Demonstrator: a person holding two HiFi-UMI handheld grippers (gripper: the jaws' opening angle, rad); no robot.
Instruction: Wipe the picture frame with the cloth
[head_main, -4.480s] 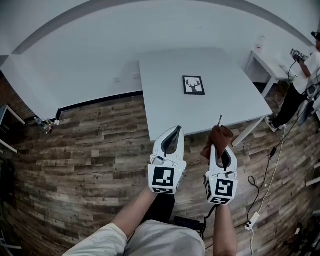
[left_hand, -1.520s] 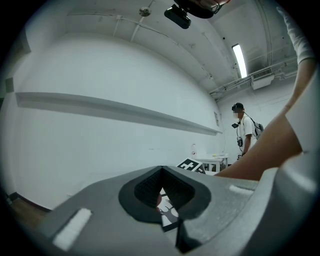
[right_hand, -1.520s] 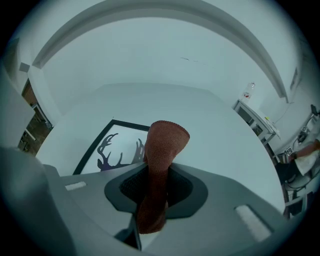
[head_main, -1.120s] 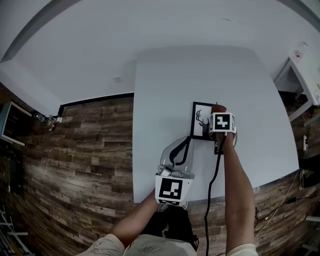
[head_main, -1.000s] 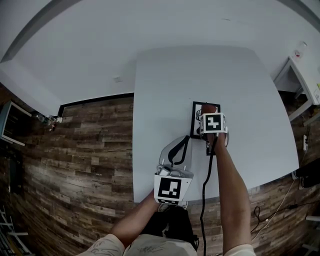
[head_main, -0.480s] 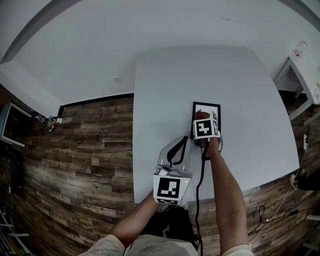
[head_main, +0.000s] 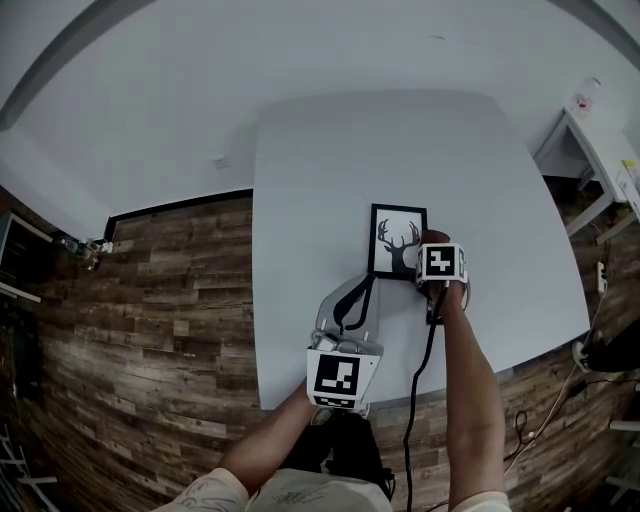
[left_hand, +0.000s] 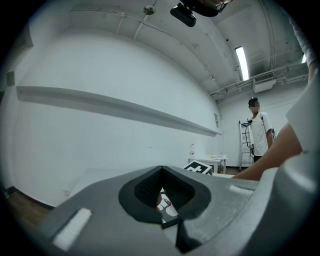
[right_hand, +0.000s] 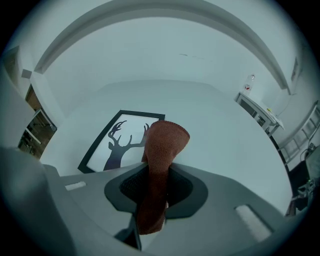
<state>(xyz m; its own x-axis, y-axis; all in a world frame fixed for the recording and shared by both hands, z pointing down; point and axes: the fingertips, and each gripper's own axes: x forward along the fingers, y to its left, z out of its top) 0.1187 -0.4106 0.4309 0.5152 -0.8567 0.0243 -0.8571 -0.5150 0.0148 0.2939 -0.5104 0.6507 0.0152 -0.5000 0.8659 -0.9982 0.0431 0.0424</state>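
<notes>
Frame (head_main: 397, 240) lies flat on white table (head_main: 320, 150), right of centre toward the near edge, black border, deer silhouette print. Right gripper (head_main: 430, 243) sits over the frame's near-right corner, marker cube up, forearm reaching in from the near edge, black cable (head_main: 420, 370) trailing off it. Right gripper view: right gripper (right_hand: 156, 186) has its jaws clamped on brown cloth (right_hand: 161, 150), which stands pinched upright between the pads, the rounded end poking out past the tips over the near-right part of frame (right_hand: 117, 145); whether cloth presses on the glass cannot be told. Cloth (head_main: 432, 237) shows as a small brown bit above the cube in the head view. Left gripper (head_main: 364, 284) is over the table left of the right one, tip just beside the frame's near-left corner, contact unclear. Left gripper view: left gripper (left_hand: 161, 170) has tips together, nothing held, a corner of frame (left_hand: 165, 207) visible through the hollow between the pads. Person (left_hand: 260, 132) stands in the background by a side table (left_hand: 212, 161). Wood floor (head_main: 150, 300) lies left of the table.
</notes>
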